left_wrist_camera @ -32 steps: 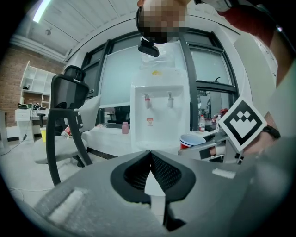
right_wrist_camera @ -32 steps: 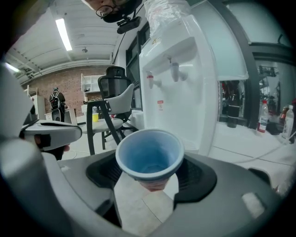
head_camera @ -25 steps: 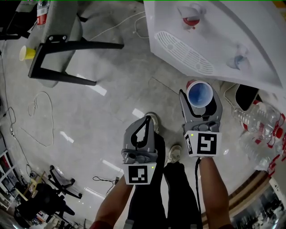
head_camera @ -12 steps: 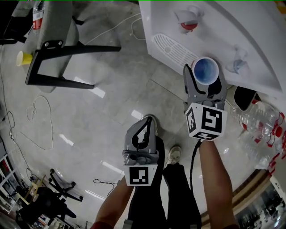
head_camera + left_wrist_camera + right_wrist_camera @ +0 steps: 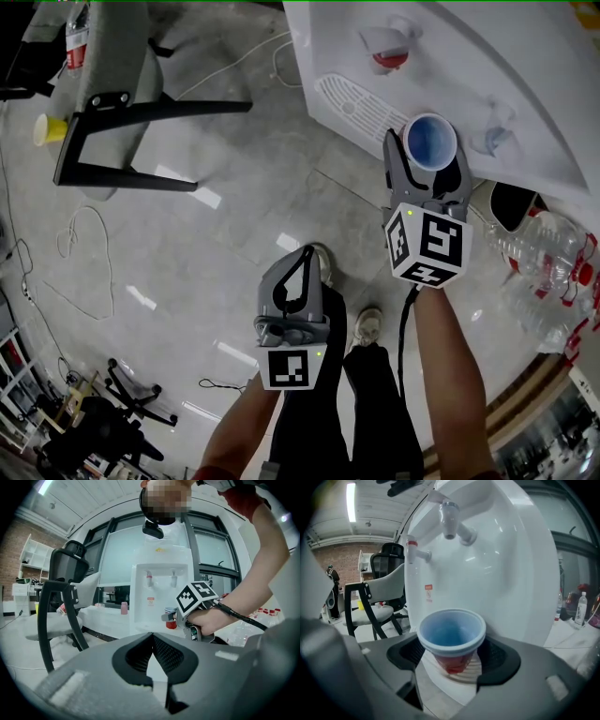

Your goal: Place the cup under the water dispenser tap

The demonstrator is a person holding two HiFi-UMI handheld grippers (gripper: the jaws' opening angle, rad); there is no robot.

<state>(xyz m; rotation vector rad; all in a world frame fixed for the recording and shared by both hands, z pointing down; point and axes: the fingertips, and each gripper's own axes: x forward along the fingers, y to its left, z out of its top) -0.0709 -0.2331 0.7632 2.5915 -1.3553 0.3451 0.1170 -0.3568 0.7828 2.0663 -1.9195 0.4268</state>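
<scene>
since a second ago my right gripper has carried the cup from the middle right of the head view up to the water dispenser. over the last half second it has barely shifted. its jaws stand wide but clamp the cup's red body, with the blue inside facing up and the cup roughly upright.

the cup hangs at the right end of the ribbed drip tray, just left of the blue-handled tap. in the right gripper view a spout sits almost directly above the cup's mouth, so i judge the carry nearly done. what remains is to settle the cup onto the tray and let go.

my left gripper waits low in the centre, well apart, jaws together on nothing.

the red-handled tap is at the upper middle, clear of the cup. a chair and a yellow cup are at upper left. a loose cable lies on the floor at left and plastic bottles at right. none of these blocks the approach. the only thing close by is the dispenser's front wall behind the cup.
</scene>
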